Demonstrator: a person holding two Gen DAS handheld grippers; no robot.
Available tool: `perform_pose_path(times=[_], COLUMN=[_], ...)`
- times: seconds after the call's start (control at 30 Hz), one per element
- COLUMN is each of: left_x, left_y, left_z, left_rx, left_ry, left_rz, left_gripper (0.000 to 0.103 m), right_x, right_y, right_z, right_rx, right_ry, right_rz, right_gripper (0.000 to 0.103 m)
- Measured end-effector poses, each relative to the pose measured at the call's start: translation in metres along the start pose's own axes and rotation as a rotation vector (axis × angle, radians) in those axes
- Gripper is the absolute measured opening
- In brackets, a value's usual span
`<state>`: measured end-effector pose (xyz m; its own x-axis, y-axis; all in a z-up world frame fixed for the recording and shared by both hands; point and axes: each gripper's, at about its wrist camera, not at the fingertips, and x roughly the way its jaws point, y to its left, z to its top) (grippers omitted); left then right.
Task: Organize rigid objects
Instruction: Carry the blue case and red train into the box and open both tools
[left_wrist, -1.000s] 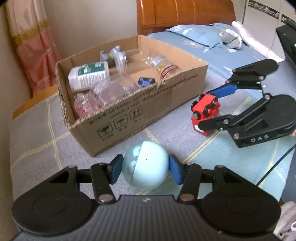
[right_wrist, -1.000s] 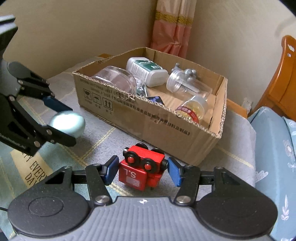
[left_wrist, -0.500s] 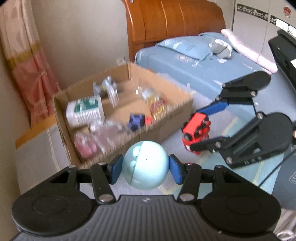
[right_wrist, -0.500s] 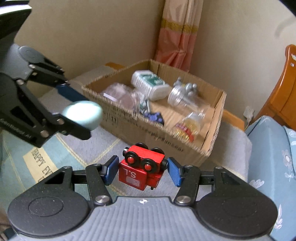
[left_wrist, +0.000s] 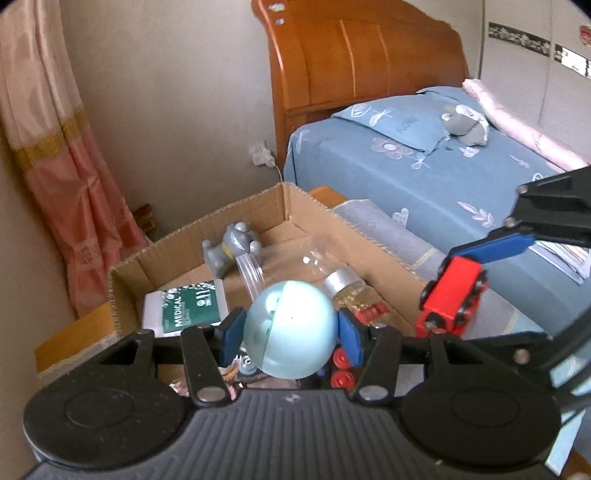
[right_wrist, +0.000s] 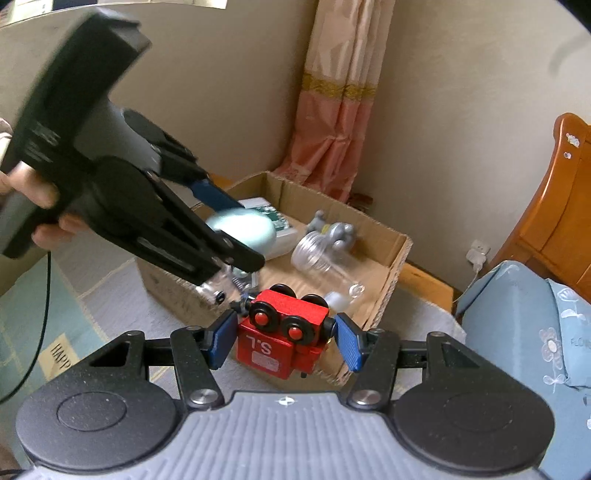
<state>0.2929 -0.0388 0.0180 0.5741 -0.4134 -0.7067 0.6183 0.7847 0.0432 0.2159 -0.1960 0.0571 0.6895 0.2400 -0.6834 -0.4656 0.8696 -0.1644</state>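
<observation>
We look down on a low surface covered with a grey woven cloth (right_wrist: 122, 291) crossed by pale lines, set in a bedroom corner with beige walls, a pink curtain (left_wrist: 55, 177) banded in gold, a glossy curved wooden headboard (left_wrist: 354, 62) and a bed (left_wrist: 443, 184) under a blue flowered sheet. On the cloth stands an open cardboard box (left_wrist: 354, 236) with rough, corrugated cut edges. Inside it we make out a white rectangular bottle (left_wrist: 184, 306) with a green label, a clear ribbed plastic jar (left_wrist: 280, 266) lying on its side, a grey metallic toy (left_wrist: 232, 247) and a small glass jar (left_wrist: 351, 291) with a silver cap. Our left gripper (left_wrist: 290, 330) is clamped on a smooth pale blue ball (left_wrist: 290, 328), its blue pads pressing both sides, and the ball hangs above the box's near end. Our right gripper (right_wrist: 282, 336) grips a blocky red wooden train car (right_wrist: 282, 339) with black wheels and red hubs, held in the air just before the box's near wall. In the right wrist view a hand (right_wrist: 33, 195) grasps the left gripper's black body.
</observation>
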Motion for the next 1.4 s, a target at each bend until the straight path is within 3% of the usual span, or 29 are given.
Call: perform_pose_path(times=[0.2, 0.3, 0.37, 0.6, 1.0, 1.07, 1.1, 1.13, 1.4], left_x=[0.032, 0.035, 0.027, -0.007, -0.043, -0.046, -0.048, -0.05, -0.067], left_y=[0.003, 0.004, 0.006, 0.01, 0.013, 0.015, 0.015, 0.016, 0.014], left_z=[0.0, 0.001, 0.001, -0.006, -0.032, -0.036, -0.038, -0.04, -0.051], left_rx=[-0.047, -0.081, -0.087, -0.053, -0.079, -0.089, -0.096, -0.1, -0.151], left_ry=[0.04, 0.039, 0.01, -0.047, -0.1, -0.107, -0.112, -0.117, -0.144], left_rz=[-0.002, 0.024, 0.019, 0.086, 0.15, 0.156, 0.164, 0.171, 0.207], left_gripper=[0.053, 0.07, 0.092, 0.1, 0.1, 0.1, 0.1, 0.1, 0.102], right_x=[0.011, 0.018, 0.024, 0.041, 0.111, 0.118, 0.12, 0.12, 0.088], right_y=[-0.014, -0.021, -0.027, -0.044, -0.078, -0.079, -0.08, -0.08, -0.066], right_z=[0.008, 0.013, 0.016, 0.033, 0.077, 0.078, 0.078, 0.078, 0.07], right_rx=[0.017, 0.019, 0.031, 0.058, 0.134, 0.152, 0.16, 0.172, 0.197], right_ry=[0.02, 0.027, 0.032, 0.038, 0.101, 0.099, 0.1, 0.092, 0.07], right_rz=[-0.014, -0.037, -0.041, -0.052, -0.08, -0.098, -0.104, -0.103, -0.088], right_gripper=[0.063, 0.062, 0.062, 0.063, 0.063, 0.069, 0.085, 0.094, 0.102])
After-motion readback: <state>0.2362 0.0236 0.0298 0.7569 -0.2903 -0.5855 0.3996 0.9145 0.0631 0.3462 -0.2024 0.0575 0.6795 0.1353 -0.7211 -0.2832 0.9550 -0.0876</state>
